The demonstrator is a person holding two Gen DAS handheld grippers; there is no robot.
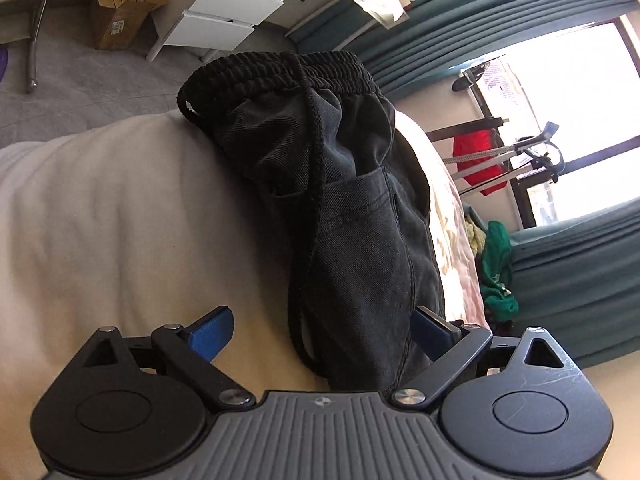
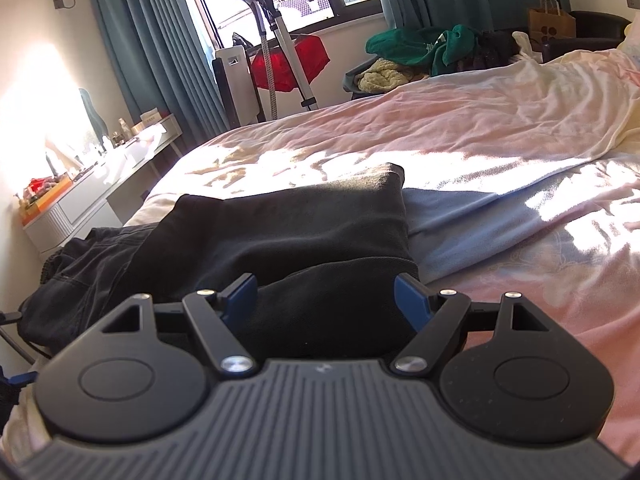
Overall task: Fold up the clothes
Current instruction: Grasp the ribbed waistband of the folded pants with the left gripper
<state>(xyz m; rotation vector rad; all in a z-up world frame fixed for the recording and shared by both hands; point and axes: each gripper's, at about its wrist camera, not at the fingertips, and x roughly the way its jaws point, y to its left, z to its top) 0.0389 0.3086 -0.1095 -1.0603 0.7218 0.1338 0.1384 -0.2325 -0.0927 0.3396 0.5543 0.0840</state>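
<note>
On my left, the left gripper [image 1: 322, 330] stands with its blue fingers spread wide, clamped on nothing; the dark trousers [image 1: 344, 208] lie between and beyond them on the cream bedding [image 1: 120, 216], elastic waistband [image 1: 280, 68] and drawstring at the far end. From this view the trousers look doubled lengthwise, one pocket uppermost.

Moving right, the right gripper [image 2: 324, 298] is likewise spread apart, straddling the near end of the black cloth [image 2: 288, 232] without pinching it. That end looks laid over itself into a thick pad, while the waist part sprawls looser to the left.

My judgement: the garment is partly folded, not yet a neat packet; a further fold or a squaring-up seems left, though I can't tell which.

Containers: a cardboard box [image 1: 124, 4] on the floor holds what look like smaller cartons; a paper bag [image 2: 551, 22] stands by the far wall, contents hidden. More clothes, green [image 2: 420, 46] and yellow, are heaped past the bed.
</note>
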